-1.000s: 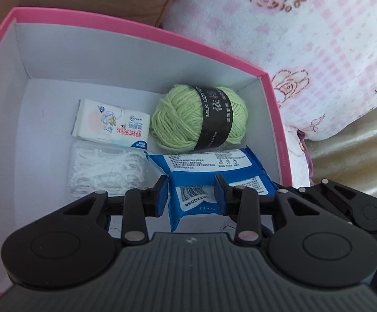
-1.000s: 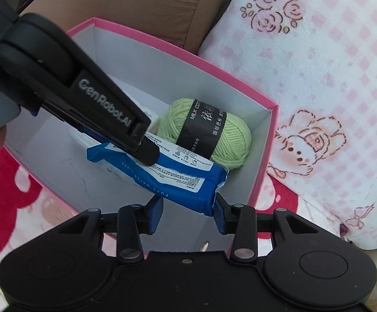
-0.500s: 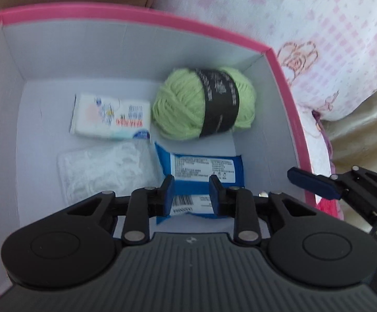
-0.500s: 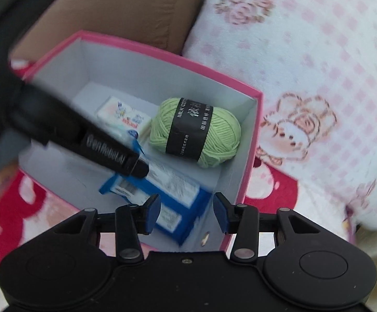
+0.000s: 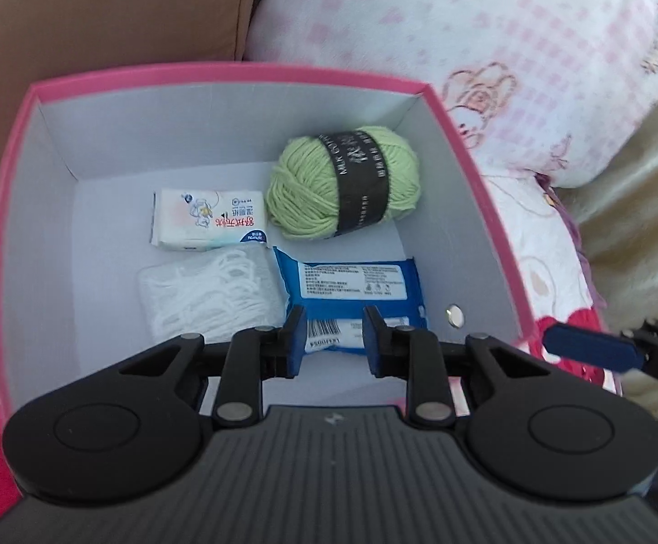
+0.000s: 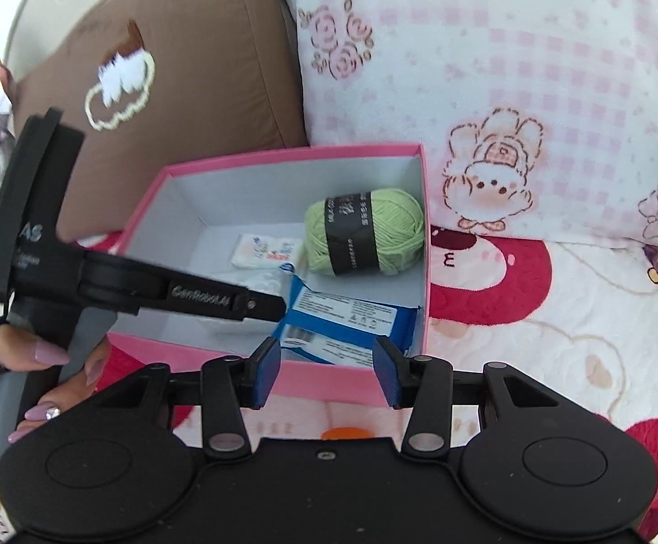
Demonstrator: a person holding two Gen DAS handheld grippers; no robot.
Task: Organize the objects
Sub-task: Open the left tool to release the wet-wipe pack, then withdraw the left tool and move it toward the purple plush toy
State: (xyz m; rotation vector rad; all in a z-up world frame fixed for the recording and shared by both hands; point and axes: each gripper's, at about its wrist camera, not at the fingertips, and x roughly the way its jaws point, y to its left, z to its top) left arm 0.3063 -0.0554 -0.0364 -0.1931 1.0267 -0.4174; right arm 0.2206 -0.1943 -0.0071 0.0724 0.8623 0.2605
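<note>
While the left gripper (image 5: 332,337) hangs over the near part of the pink box (image 5: 238,73), its jaws stand apart with nothing between them, the blue pads framing the near end of the wipes pack (image 5: 351,288) below without gripping it. That blue pack lies flat on the box floor in the near right area, its white label up. Just left of it sits a clear bag (image 5: 208,292) of white pieces, touching or nearly touching its edge. Behind the bag lies a white tissue pack (image 5: 208,224), and to the right of that, behind the wipes, rests a green yarn ball (image 5: 344,181) with a black band, close to the box's right wall. The right gripper (image 6: 326,369) is outside the box, at its near wall, jaws wide apart and empty. From its camera the left gripper's arm reaches into the box from the left, its tip just beside the wipes, and a hand (image 6: 43,362) with pink nails holds its handle. The box stands on a bed (image 6: 555,340) with a red and white quilt, with a brown cushion (image 6: 161,81) and a pink checked pillow (image 6: 510,68) behind it.
</note>
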